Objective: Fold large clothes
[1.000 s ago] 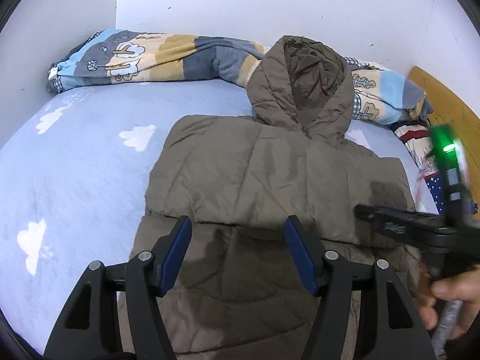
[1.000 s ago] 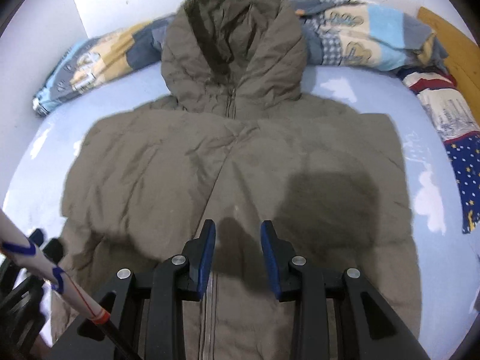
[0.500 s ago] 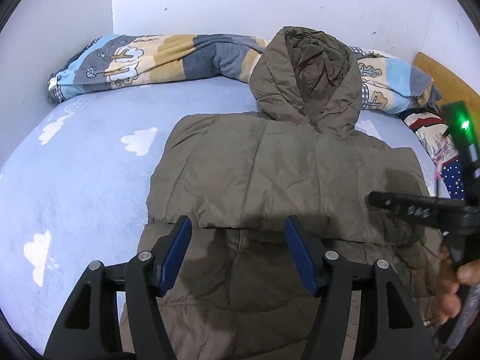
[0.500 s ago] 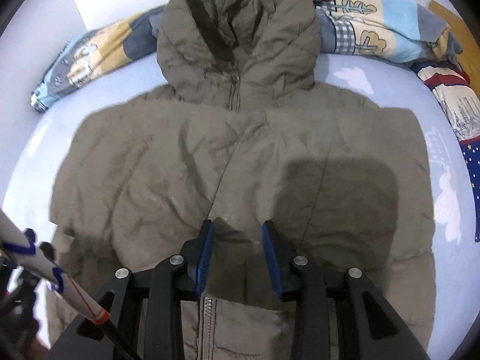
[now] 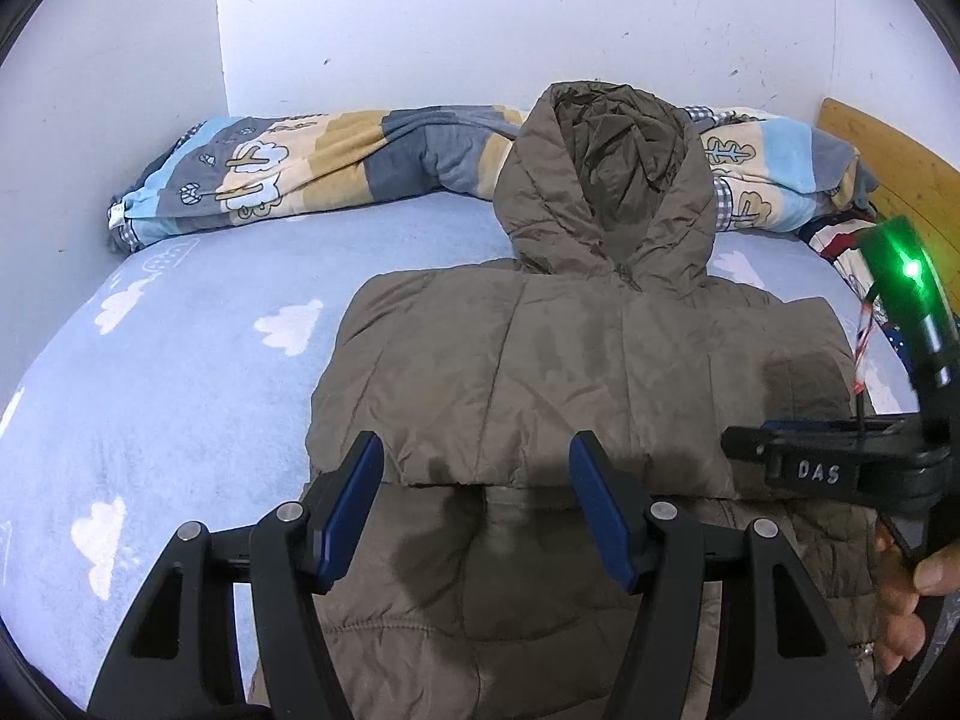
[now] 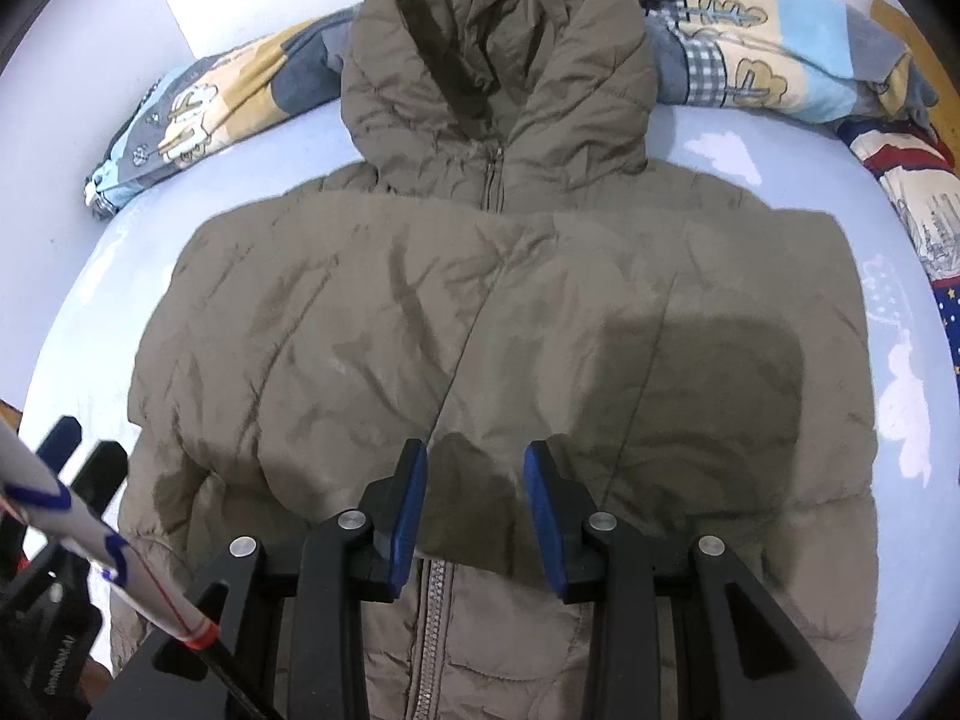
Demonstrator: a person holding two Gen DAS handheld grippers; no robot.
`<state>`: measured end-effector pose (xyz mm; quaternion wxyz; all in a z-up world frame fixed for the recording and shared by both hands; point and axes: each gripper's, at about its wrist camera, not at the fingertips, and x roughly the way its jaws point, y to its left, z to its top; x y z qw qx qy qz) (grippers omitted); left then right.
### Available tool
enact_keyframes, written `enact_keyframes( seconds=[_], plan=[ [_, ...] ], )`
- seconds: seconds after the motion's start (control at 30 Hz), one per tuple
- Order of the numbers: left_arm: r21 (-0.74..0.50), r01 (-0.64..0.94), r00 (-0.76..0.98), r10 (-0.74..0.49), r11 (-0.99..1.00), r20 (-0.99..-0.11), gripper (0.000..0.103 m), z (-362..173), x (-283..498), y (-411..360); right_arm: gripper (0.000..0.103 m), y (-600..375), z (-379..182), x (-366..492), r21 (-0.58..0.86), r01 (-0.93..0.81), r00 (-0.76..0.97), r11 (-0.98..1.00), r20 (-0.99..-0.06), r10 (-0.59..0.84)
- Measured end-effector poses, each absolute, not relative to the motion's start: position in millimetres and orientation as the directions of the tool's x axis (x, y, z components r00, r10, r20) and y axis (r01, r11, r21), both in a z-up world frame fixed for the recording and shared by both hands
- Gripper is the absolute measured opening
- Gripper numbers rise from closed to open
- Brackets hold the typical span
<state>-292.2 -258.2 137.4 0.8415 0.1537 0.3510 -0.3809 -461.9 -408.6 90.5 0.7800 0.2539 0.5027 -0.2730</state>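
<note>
Blue pads line the black fingers of both grippers, and in each view the jaws are seen standing apart with nothing clamped between them. The left gripper [image 5: 477, 504] is held above the lower left part of the jacket [image 5: 558, 360], its jaws set wide; the right gripper [image 6: 474, 504] is held over the zip [image 6: 431, 618], its jaws narrower, with only cloth and shadow seen in the gap. Whether any pad touches the fabric cannot be told. The olive quilted jacket is spread front up on the light blue sheet [image 5: 180, 396], its sleeves folded across the chest, so that the upper zip is hidden beneath them and only a short piece shows below the hood [image 6: 498, 48]. The hem is cut off by the bottom edge of both views. The hood rests against a rolled patterned blanket [image 5: 312, 168] along the white wall [image 5: 480, 18]. In the left view the right gripper is seen from the side, lettered "DAS", with a green light above it and part of a hand [image 5: 912, 594] at the frame edge. In the right view a white rod with blue and red marks crosses the lower left corner, and small white lettering on the black part beside it is too blurred to be read. A wooden board [image 5: 888, 168] is partly seen at the far right.
</note>
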Motion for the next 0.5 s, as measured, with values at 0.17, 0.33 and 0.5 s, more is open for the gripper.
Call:
enact_keyframes(
  seconds=[0.17, 0.33, 0.5],
  plan=[
    [-0.011, 0.746, 0.469, -0.537, 0.666, -0.701, 0.063, 139, -291, -257, 0.037, -408, 87, -458, 0.102, 0.671, 0.324, 0.734, -0.931, -0.167],
    [-0.008, 0.747, 0.470, -0.537, 0.665, -0.701, 0.063, 140, -291, -257, 0.037, -411, 102, -455, 0.088, 0.658, 0.333, 0.748, -0.925, -0.184],
    [-0.006, 0.746, 0.471, -0.534, 0.665, -0.702, 0.063, 140, -292, -257, 0.037, -418, 116, -452, 0.079, 0.658, 0.343, 0.749, -0.916, -0.205]
  ],
)
